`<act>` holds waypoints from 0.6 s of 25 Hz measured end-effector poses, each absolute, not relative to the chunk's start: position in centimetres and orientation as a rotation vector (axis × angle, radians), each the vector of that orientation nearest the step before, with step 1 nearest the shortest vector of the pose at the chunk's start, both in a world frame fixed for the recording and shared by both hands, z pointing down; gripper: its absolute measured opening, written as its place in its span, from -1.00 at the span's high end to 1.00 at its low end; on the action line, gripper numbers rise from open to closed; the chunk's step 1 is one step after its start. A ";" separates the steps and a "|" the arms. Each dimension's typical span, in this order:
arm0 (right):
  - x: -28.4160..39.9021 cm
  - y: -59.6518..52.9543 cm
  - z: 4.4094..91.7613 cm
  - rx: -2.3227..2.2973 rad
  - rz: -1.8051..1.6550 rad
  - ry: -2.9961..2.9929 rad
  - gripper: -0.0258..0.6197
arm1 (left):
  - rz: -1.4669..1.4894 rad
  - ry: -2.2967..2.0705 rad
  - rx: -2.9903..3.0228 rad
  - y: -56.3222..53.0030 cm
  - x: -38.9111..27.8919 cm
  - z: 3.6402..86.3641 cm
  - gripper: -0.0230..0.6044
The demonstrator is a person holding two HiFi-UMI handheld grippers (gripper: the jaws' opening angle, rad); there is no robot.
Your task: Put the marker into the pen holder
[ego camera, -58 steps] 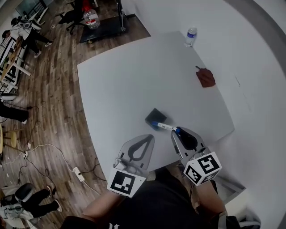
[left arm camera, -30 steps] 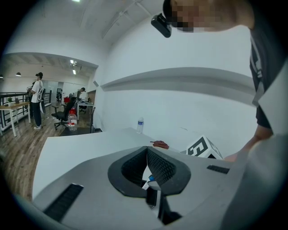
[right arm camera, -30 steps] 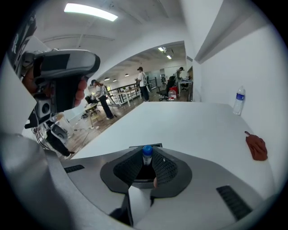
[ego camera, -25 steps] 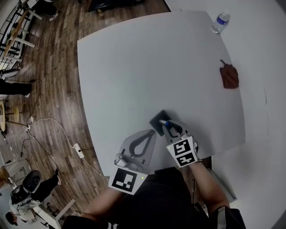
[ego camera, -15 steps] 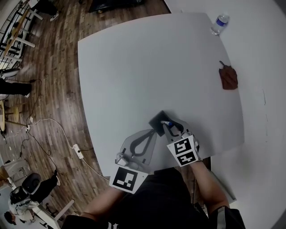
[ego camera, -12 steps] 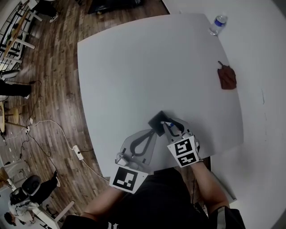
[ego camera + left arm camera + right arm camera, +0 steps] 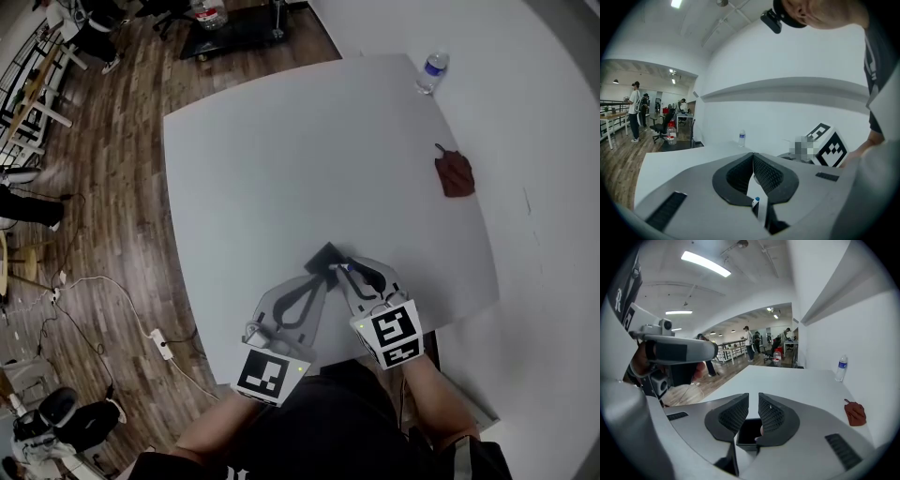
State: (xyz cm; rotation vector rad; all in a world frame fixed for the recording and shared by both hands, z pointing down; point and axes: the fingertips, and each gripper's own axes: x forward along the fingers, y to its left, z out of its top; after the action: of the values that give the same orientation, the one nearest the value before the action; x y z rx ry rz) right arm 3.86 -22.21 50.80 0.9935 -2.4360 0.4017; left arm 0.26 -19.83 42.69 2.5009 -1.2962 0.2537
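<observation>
The black square pen holder (image 7: 322,254) stands near the front edge of the grey table (image 7: 281,159). The white marker (image 7: 340,268) with a blue end shows right beside it, at the tip of my right gripper (image 7: 343,273). In the right gripper view the right gripper (image 7: 753,397) has a narrow gap between its jaws. It looks down into the pen holder (image 7: 746,430), and a pale bit of the marker (image 7: 762,431) shows at the right pad's lower edge. My left gripper (image 7: 323,275) is shut and empty beside the holder. Past the left gripper (image 7: 753,156) I see the marker (image 7: 757,207) tilted, blue end up.
A water bottle (image 7: 430,72) stands at the table's far right corner and a dark red cloth (image 7: 456,174) lies near the right edge. The table's front edge is just under both grippers. Wooden floor with chairs, cables and people lies to the left.
The marker lay on the table by the holder with my right gripper at its end. The right gripper has since raised it and carried it to the holder. The left gripper has closed in.
</observation>
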 end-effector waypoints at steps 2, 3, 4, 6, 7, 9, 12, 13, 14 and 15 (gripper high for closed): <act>3.8 -22.1 49.0 1.019 0.396 -2.468 0.72 | 0.241 -1.291 2.523 -19.6 0.3 42.0 0.90; 3.9 -22.0 48.1 1.033 0.388 -2.483 0.73 | 0.236 -1.288 2.536 -19.4 0.4 41.6 0.90; 3.9 -21.9 47.2 1.045 0.378 -2.497 0.74 | 0.233 -1.285 2.549 -19.3 0.6 41.3 0.90; 3.9 -21.4 45.3 1.068 0.356 -2.530 0.78 | 0.223 -1.281 2.576 -19.0 0.7 40.5 0.90; 3.8 -21.1 44.3 1.081 0.343 -2.547 0.80 | 0.217 -1.279 2.589 -18.7 0.8 40.0 0.90; 3.6 -20.3 42.3 1.114 0.317 -2.579 0.84 | 0.201 -1.273 2.612 -18.1 0.6 39.0 0.90; 3.4 -19.0 39.6 1.164 0.286 -2.626 0.87 | 0.178 -1.255 2.653 -17.1 0.3 37.7 0.91; 3.3 -18.5 38.9 1.180 0.277 -2.642 0.87 | 0.173 -1.247 2.666 -16.8 0.3 37.4 0.90; 3.3 -18.0 38.3 1.194 0.270 -2.656 0.87 | 0.168 -1.238 2.677 -16.4 0.3 37.0 0.90; 3.3 -17.5 37.8 1.208 0.268 -2.668 0.87 | 0.163 -1.229 2.685 -16.0 0.3 36.7 0.91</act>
State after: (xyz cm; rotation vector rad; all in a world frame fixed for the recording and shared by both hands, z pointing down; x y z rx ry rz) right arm 3.34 -17.48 37.78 1.2077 -2.6676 0.2677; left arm 0.26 -15.99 36.73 2.6854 -1.2293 0.1628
